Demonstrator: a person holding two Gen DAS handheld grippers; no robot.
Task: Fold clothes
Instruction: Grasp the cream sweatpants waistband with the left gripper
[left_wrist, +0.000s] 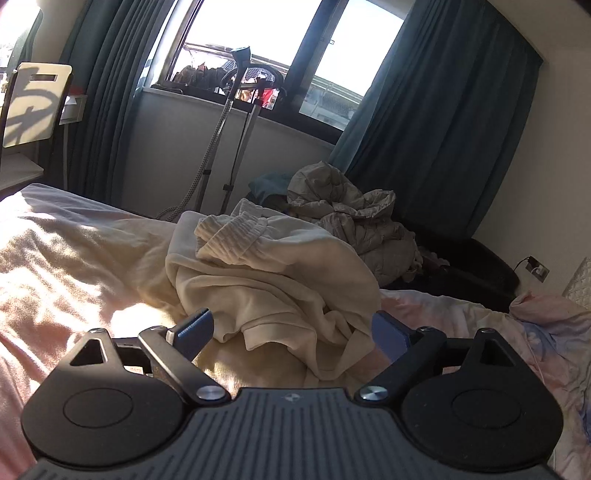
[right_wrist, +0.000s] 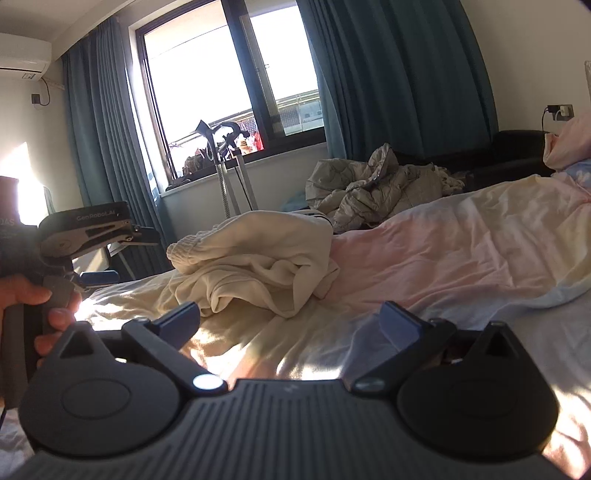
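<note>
While cream garment (left_wrist: 266, 280) lies crumpled on bed (left_wrist: 74, 258), we hold left gripper (left_wrist: 291, 328) and right gripper (right_wrist: 291, 321) spread empty; heap dead ahead, left nearer.

The cream garment (left_wrist: 273, 280) lies bunched on the bed (left_wrist: 74, 258), its folds hiding its shape and underside. In the left wrist view the left gripper's right fingertip (left_wrist: 388, 336) is partly covered by cloth. In the right wrist view the hand (right_wrist: 33, 310) is cut off by the left edge. Items on the window sill (left_wrist: 207, 79) look like clothing, too small to tell.
</note>
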